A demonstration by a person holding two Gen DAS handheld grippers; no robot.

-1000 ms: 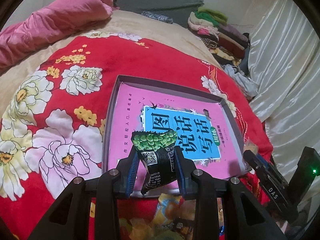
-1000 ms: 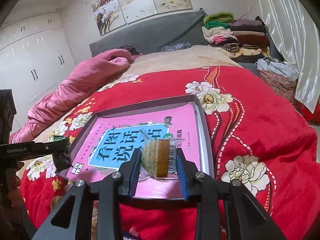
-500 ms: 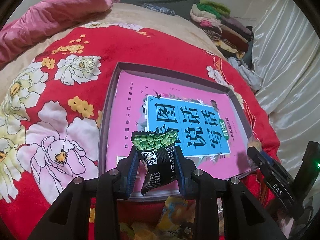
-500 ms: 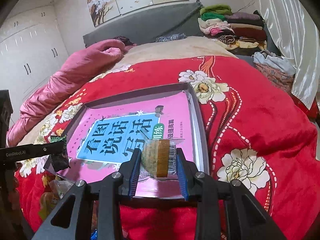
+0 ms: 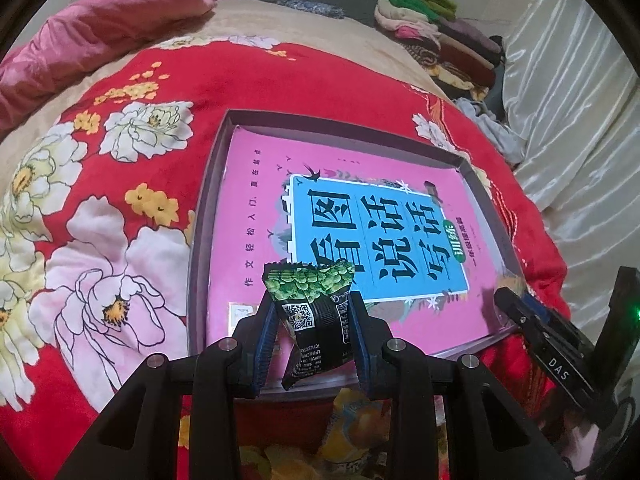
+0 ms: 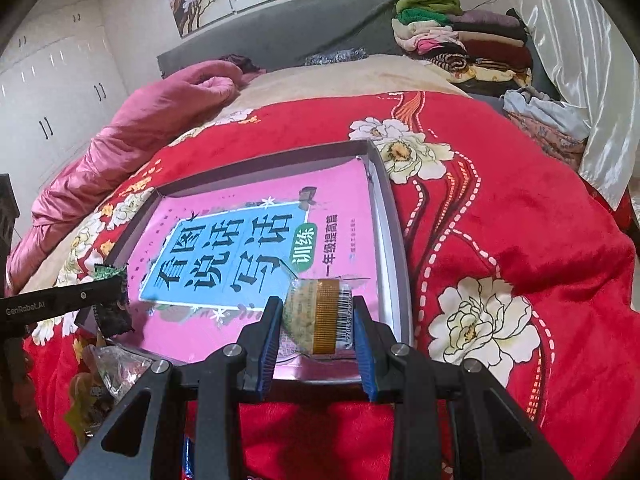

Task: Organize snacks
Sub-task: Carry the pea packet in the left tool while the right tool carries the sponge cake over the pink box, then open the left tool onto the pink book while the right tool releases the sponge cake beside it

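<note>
Left hand-held gripper [image 5: 310, 334] lowered, gripping pea packet [image 5: 314, 322]

Dim indoor light, fisheye-warped edges

Bedspread [image 5: 132, 92] red, white and yellow flowers. Tray [image 5: 199, 240] grey. Book [image 5: 256, 216] pink, blue title panel. Snack packet [image 5: 316, 312] black, green-printed top. Second packet [image 6: 320, 316] clear, orange band, barcode. Quilt [image 6: 132, 128] pink.

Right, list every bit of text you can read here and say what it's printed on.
"看图说话写话" on the book cover's blue panel.
"训练" in the cover's green badge.
"作文轻松入门" down the cover's side.
"DAS" on the right tool.
"GenRobot.AI" on the left tool.
Green packet print and cake barcode digits: too small.
</note>
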